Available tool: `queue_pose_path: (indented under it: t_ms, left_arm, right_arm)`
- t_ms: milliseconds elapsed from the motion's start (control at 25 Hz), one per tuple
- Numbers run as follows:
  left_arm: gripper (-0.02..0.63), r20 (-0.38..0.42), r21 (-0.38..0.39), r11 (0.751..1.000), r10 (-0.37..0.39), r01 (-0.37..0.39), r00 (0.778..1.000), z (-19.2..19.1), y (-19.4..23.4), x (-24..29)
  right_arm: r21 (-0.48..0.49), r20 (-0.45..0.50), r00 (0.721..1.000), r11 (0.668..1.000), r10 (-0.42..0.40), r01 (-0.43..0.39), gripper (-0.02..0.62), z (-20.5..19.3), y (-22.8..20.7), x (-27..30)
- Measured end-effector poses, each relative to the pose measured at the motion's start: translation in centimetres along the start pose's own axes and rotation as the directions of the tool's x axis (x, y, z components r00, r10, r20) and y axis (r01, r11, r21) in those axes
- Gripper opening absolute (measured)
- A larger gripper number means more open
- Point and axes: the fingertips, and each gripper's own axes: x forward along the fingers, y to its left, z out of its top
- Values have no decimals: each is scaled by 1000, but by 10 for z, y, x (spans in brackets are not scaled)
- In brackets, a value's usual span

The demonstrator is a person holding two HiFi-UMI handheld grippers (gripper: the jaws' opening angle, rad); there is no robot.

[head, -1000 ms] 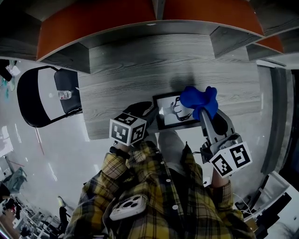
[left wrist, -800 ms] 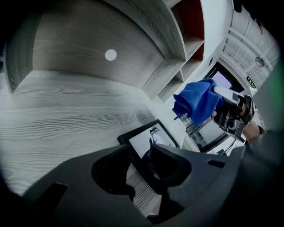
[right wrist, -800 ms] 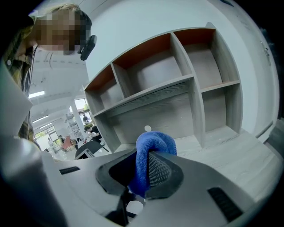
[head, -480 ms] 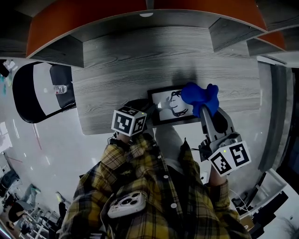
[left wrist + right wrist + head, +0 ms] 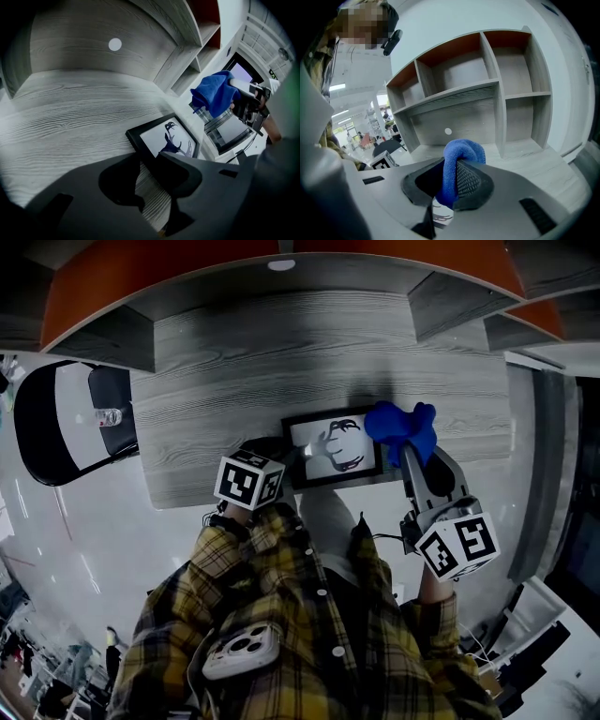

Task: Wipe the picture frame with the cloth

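Closing in on the wipe: I have the frame (image 5: pixel 333 448) lying flat near the front edge of the desk (image 5: pixel 234 362), its deer print facing up, and a tool set at each end. My left gripper (image 5: pixel 147 163) stands at full spread with nothing held. The frame's near corner sits in the gap between its jaws, and the pads do not seem to press on the black moulding. My right gripper (image 5: pixel 452 180) is clamped on the cloth (image 5: pixel 457 161), a blue bunch that bulges out past the jaw tips. In the head view the cloth sits over the frame's right end; whether it touches the glass I cannot tell.

I judge the wiping itself not yet begun. This is the set-up, with one tool to steady and the other to rub. Next, the left jaws should pinch the corner, or simply pin it, so the frame does not skate on the smooth wood. Then the cloth must come down flat on the glass and sweep toward the left, lightly enough that the bunch does not pull out of the jaws.
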Motion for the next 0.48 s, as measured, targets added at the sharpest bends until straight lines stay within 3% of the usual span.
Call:
queue_pose_path:
  t_ms: [160,280,360,480]
  left_arm:
    - [126,-2,-9,1000,-3,3,1000,1,-2,1]
    - [126,-14,-14,1000,1,-1,1000,0,0,0]
    - [126,-15,-14,1000,2,-2,1000,0,0,0]
    - [126,-15,-13,1000,1,-1,1000,1,-1,1]
  right_arm:
    - [-172,-59,998,985,-25,14,54,3,-27,18]
    - [-316,-147,989,949,-33,-16,54,-9,-40,51]
    - [-437,-237,971,897,-43,-67,54,-29,-42,76]
    - [-599,-388,918,779,-82,-184,54,-70,-40,105]
